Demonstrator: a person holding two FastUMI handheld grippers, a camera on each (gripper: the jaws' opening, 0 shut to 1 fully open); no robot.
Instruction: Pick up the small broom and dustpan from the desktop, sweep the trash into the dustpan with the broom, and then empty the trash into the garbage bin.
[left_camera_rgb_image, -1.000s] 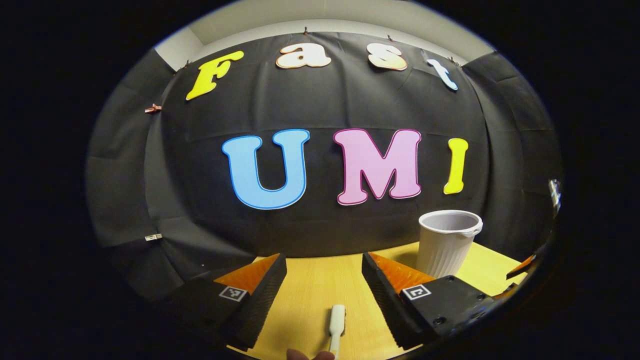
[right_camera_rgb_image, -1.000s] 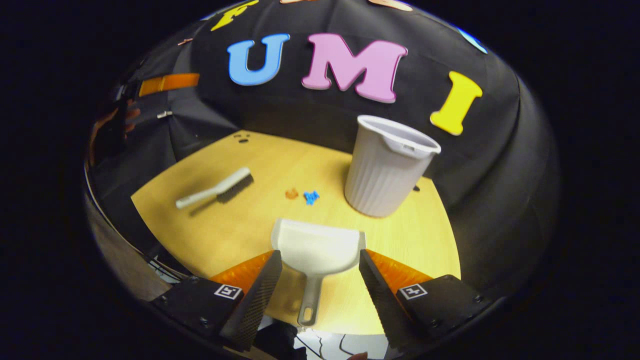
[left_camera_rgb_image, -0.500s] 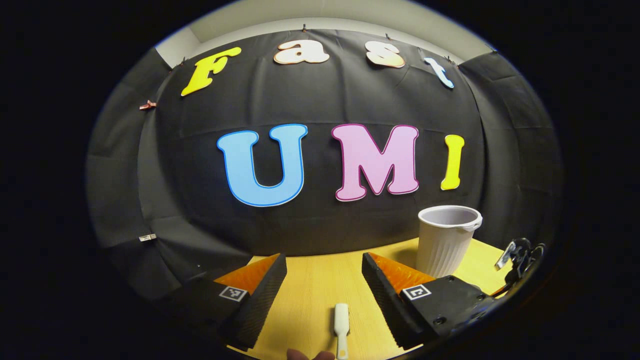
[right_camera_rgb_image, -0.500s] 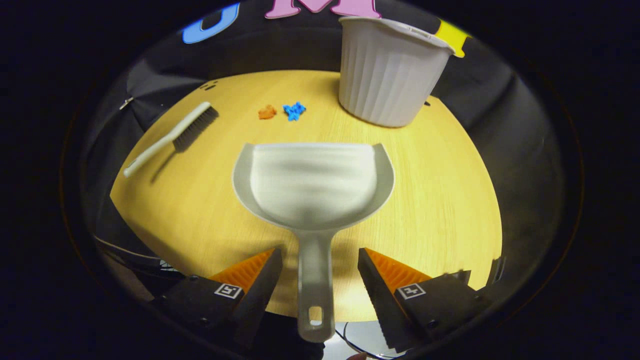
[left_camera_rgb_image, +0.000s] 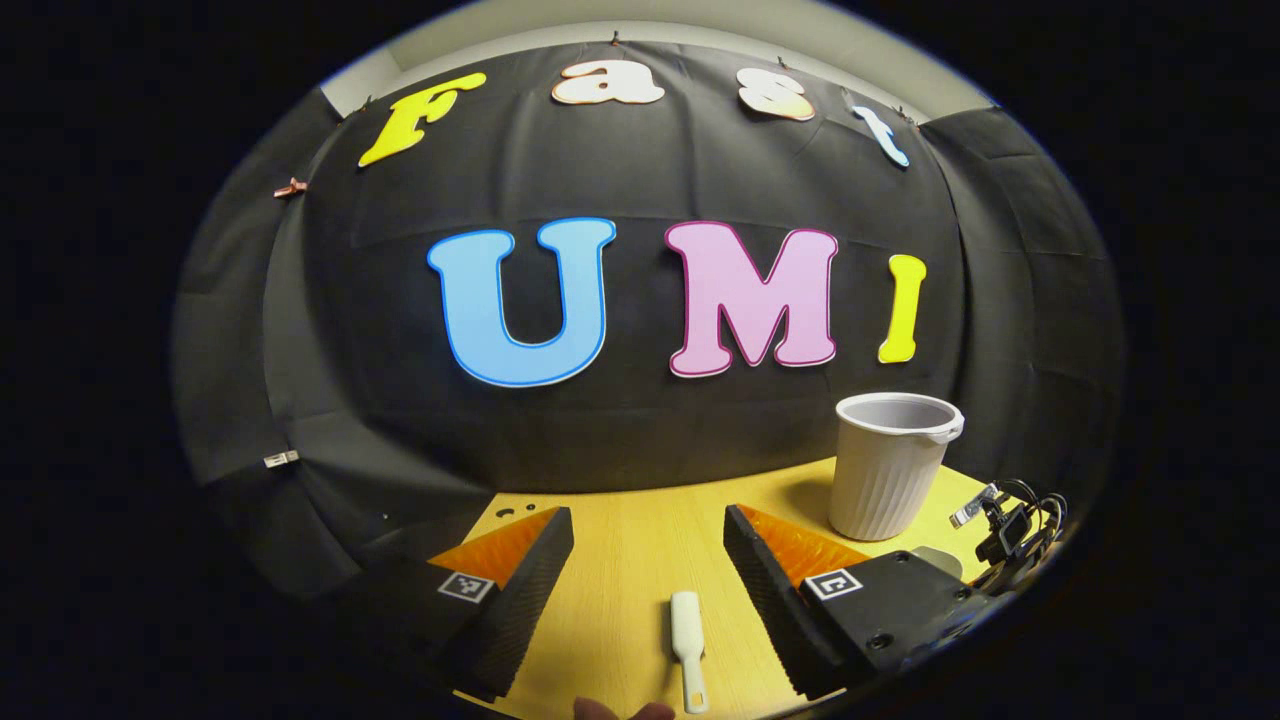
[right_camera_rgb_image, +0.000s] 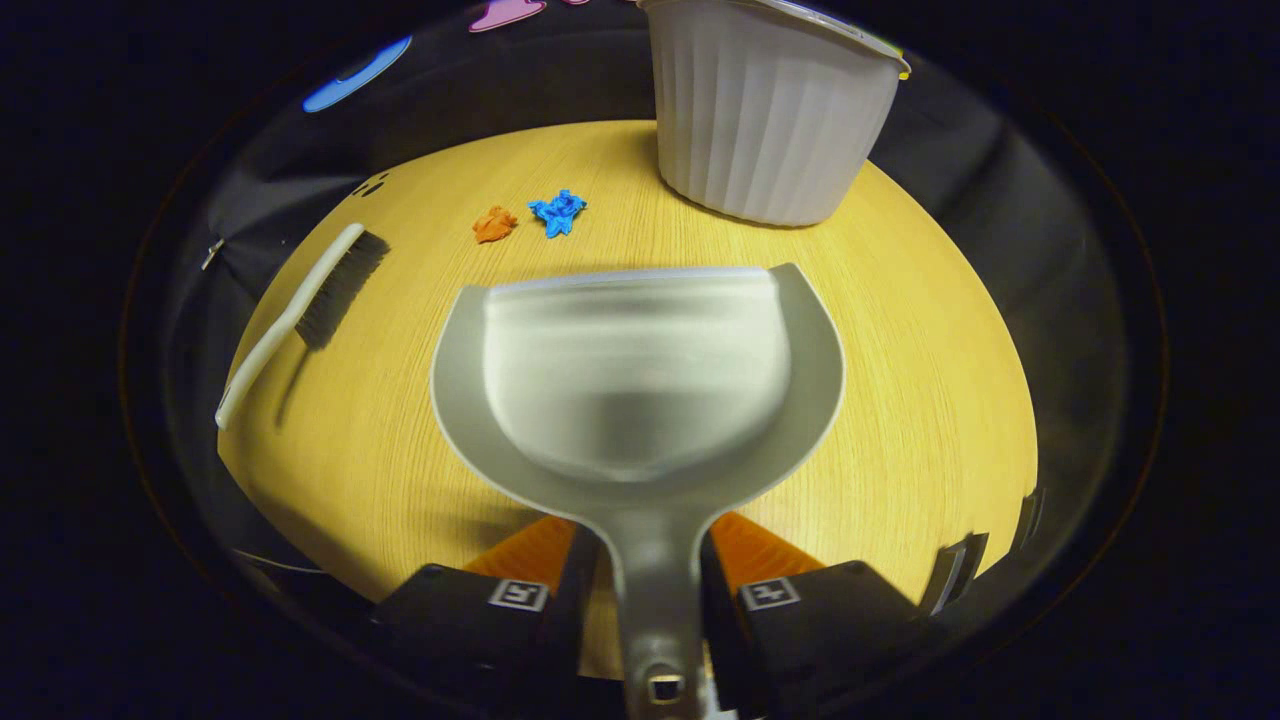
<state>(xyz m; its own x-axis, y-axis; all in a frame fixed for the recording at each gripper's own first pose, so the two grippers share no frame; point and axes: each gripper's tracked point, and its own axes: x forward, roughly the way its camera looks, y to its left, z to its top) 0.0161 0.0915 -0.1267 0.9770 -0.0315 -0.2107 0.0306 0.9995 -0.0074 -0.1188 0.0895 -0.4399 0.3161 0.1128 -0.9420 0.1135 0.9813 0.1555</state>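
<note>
Clamping the dustpan's handle (right_camera_rgb_image: 655, 590) between both fingers, the right gripper (right_camera_rgb_image: 650, 600) has its half of the pick-up in hand; the dustpan (right_camera_rgb_image: 635, 375) runs straight ahead of it, handle near, mouth facing away toward the trash. The left gripper (left_camera_rgb_image: 648, 575) hangs with its fingers spread wide and nothing between them. In the left gripper view the broom's handle end (left_camera_rgb_image: 686, 640) lies on the surface (left_camera_rgb_image: 620, 560) just below and ahead of that gap, slightly toward the right-hand finger, its long axis running roughly along the gripper's own line of sight. That is the relation the next move turns on: the left gripper is plainly the nearer one, and likely needs to drop and close across the handle. In the right gripper view the broom (right_camera_rgb_image: 295, 315) lies well off to the dustpan's left, bristles at the far end. Beyond the dustpan's mouth sit the orange scrap (right_camera_rgb_image: 493, 224) and blue scrap (right_camera_rgb_image: 558, 212), close together, and farthest back stands the ribbed white bin (right_camera_rgb_image: 765, 110).
</note>
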